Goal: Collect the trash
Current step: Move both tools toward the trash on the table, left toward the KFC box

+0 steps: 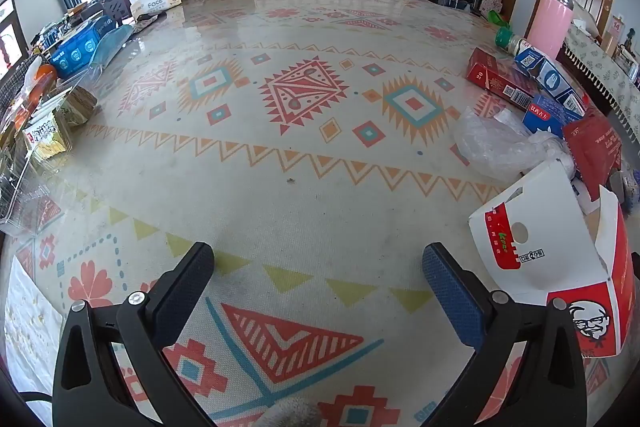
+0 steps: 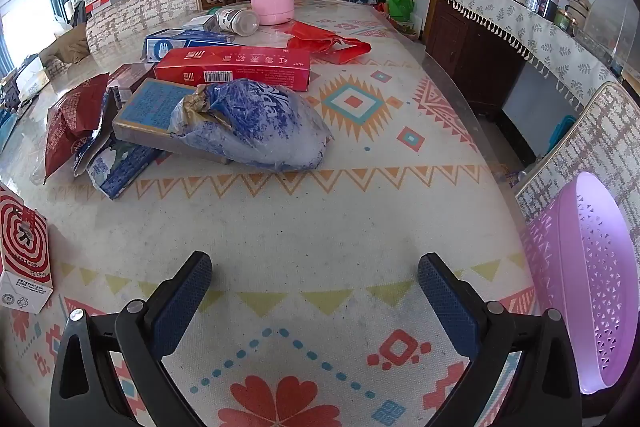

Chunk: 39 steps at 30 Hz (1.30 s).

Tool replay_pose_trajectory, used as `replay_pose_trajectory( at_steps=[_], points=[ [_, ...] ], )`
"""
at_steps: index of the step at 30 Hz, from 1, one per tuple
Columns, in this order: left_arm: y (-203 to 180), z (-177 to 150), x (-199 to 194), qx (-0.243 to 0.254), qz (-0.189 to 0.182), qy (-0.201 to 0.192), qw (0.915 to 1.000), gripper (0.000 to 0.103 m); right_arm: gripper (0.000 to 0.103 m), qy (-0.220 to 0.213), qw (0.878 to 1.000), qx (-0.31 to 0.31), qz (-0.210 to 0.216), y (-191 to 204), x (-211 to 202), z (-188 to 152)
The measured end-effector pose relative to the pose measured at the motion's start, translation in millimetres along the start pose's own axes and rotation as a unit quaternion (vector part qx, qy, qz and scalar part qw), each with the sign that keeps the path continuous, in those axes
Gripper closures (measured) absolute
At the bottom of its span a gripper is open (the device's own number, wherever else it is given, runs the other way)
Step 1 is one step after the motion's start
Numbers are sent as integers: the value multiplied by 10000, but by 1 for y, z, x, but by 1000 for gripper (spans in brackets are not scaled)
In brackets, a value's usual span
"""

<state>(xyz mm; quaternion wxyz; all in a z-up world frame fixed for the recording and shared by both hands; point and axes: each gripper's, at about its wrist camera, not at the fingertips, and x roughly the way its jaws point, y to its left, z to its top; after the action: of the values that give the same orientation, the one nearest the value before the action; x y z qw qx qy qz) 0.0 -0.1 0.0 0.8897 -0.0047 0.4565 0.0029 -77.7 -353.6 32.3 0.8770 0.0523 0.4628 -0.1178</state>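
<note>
**Both hands empty, trash pile ahead of your right fingers**

The table (image 2: 360, 219) runs out beyond both pairs of fingers, and its glossy patterned cover looks slick, so expect light things to slide when nudged.

To the right of your right fingers, at the table's edge, stands the purple basket (image 2: 592, 283), probably where the trash should go.

Ahead of your right fingers and a little to the left lies the pile. The blue plastic bag (image 2: 256, 123) is nearest and biggest: crumpled, soft and full-looking. It will sag, so I'd pinch the bunched neck at its left end, not the smooth belly. It rests against a flat blue box (image 2: 150, 107). Beyond that lies a long red carton (image 2: 236, 69), stiff and likely light; grip across its narrow side. Left of the pile are a dark red snack bag (image 2: 68, 123) and a small blue packet (image 2: 116, 167), both thin and crinkly.

Just right of your left fingers stands an open red-and-white cardboard food box (image 1: 560, 267). It should be light and easily crushed; take one wall by its rim.

Your right gripper (image 2: 314, 277) is spread wide and holds nothing. Your left gripper (image 1: 318, 267) is likewise wide apart and empty above bare table.
</note>
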Motion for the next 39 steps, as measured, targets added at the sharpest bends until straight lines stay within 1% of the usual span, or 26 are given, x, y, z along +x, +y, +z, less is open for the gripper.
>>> replay_pose_trajectory(
  at_steps=[5, 10, 13, 15, 18, 20, 23, 26, 29, 33, 35, 39],
  points=[
    [0, 0, 0, -12, -1, 6, 10000, 0, 0, -2, 10000, -2, -2, 0, 0, 0],
    [-3, -2, 0, -137, 136, 13, 9998, 0, 0, -3, 10000, -3, -2, 0, 0, 0],
    [-4, -2, 0, -127, 138, 41, 9998, 0, 0, 25, 10000, -18, 57, 0, 1, 0],
    [-4, -3, 0, -106, 113, 45, 9999, 0, 0, 114, 9999, 11, 104, -1, 2, 1],
    [-5, -6, -3, -79, 80, 26, 9999, 0, 0, 282, 9996, 65, 6, -2, -3, -2],
    [-2, -6, -5, -24, 10, 39, 10000, 0, 0, 292, 9995, 121, -62, -1, -3, -1],
    [-2, -10, -10, 34, -112, 48, 9999, 0, 0, 324, 9994, 110, -45, 1, -5, -5],
    [-1, -21, -28, 41, -74, -147, 9999, 0, 0, 353, 9994, -15, 49, 4, -10, -11],
    [0, -31, -57, 35, -110, -437, 9990, 0, 0, 370, 9991, -124, 139, 5, -17, -21],
    [4, -46, -98, -19, -65, -849, 9964, 0, 0, 347, 9991, -181, 188, 6, -26, -33],
    [8, -52, -116, -82, -125, -992, 9950, 0, 0, 306, 9991, -201, 230, 6, -32, -42],
    [8, -67, -139, -93, -119, -1181, 9929, 0, 1, 162, 9984, -25, 542, 2, -50, -59]
  ],
)
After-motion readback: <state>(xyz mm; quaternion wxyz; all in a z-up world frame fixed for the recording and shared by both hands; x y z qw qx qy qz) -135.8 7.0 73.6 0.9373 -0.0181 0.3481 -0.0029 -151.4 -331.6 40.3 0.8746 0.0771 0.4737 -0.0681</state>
